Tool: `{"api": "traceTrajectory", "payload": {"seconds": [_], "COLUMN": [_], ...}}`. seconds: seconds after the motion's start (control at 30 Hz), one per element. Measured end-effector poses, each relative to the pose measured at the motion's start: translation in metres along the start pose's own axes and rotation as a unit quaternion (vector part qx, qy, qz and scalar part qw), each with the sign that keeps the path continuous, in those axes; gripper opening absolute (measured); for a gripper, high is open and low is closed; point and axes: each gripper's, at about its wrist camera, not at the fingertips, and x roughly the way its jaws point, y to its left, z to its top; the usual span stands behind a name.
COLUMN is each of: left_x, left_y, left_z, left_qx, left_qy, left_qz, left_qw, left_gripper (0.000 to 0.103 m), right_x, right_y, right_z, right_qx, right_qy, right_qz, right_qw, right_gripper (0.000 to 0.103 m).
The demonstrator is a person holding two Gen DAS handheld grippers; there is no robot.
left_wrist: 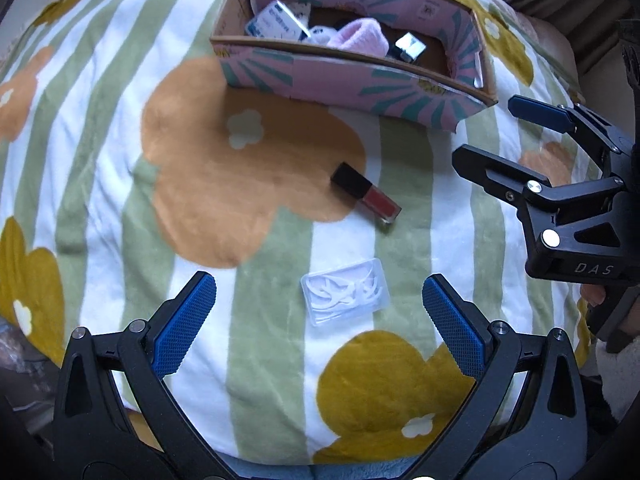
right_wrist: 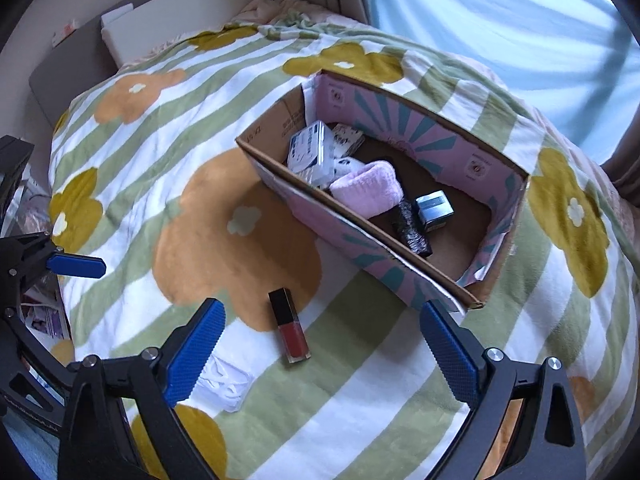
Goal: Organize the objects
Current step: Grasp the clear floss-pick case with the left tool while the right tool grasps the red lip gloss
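Left gripper (left_wrist: 319,322) spread wide, empty; clear floss-pick case (left_wrist: 345,297) on blanket (left_wrist: 100,184) just ahead between its fingers. Lip gloss tube (right_wrist: 289,330) at 12 o'clock of right gripper (right_wrist: 322,354), also spread, empty. Patterned box (right_wrist: 362,246) at 1 o'clock.

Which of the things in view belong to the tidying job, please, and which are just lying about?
Job:
lip gloss
clear floss-pick case
patterned box
left gripper
right gripper

Lying about:
flowered blanket
curtain
headboard
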Motion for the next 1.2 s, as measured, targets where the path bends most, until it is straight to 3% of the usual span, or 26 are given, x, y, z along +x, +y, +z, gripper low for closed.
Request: {"api": "traceTrajectory", "payload": {"seconds": [0.23, 0.43, 0.47, 0.73, 0.83, 0.97, 1.03, 1.1, 1.2], "left_x": [0.068, 0.102, 0.105, 0.118, 0.125, 0.127, 0.129, 0.131, 0.13], "left_y": [-0.017, -0.028, -0.029, -0.035, -0.039, -0.052, -0.055, -0.055, -0.055], "left_z": [-0.016, -0.028, -0.03, -0.036, -0.04, -0.045, -0.047, -0.048, -0.048], "left_qx": [-0.028, -0.065, -0.073, -0.114, -0.128, -0.11, -0.104, -0.098, -0.1], "left_qy": [0.046, 0.065, 0.063, 0.039, 0.053, 0.046, 0.05, 0.051, 0.048], "left_qz": [-0.009, -0.004, -0.002, 0.028, 0.03, 0.047, 0.054, 0.052, 0.048], "left_qw": [0.9985, 0.9958, 0.9953, 0.9923, 0.9899, 0.9918, 0.9918, 0.9925, 0.9927], "left_gripper": [0.101, 0.1, 0.095, 0.094, 0.085, 0.085, 0.079, 0.079, 0.079], "right_x": [0.059, 0.089, 0.092, 0.111, 0.12, 0.128, 0.13, 0.128, 0.123], "right_y": [-0.002, 0.003, 0.004, 0.018, 0.024, 0.029, 0.03, 0.028, 0.025], "right_z": [-0.015, -0.022, -0.023, -0.026, -0.026, -0.03, -0.031, -0.03, -0.03], "right_qx": [-0.074, -0.136, -0.146, -0.209, -0.222, -0.235, -0.236, -0.23, -0.217], "right_qy": [0.021, 0.014, 0.011, 0.014, 0.02, 0.021, 0.02, 0.015, 0.016], "right_qz": [0.028, 0.044, 0.047, 0.085, 0.099, 0.097, 0.088, 0.081, 0.083], "right_qw": [0.997, 0.99, 0.988, 0.974, 0.97, 0.967, 0.968, 0.97, 0.973], "right_gripper": [0.082, 0.074, 0.073, 0.064, 0.056, 0.053, 0.049, 0.034, 0.025]}}
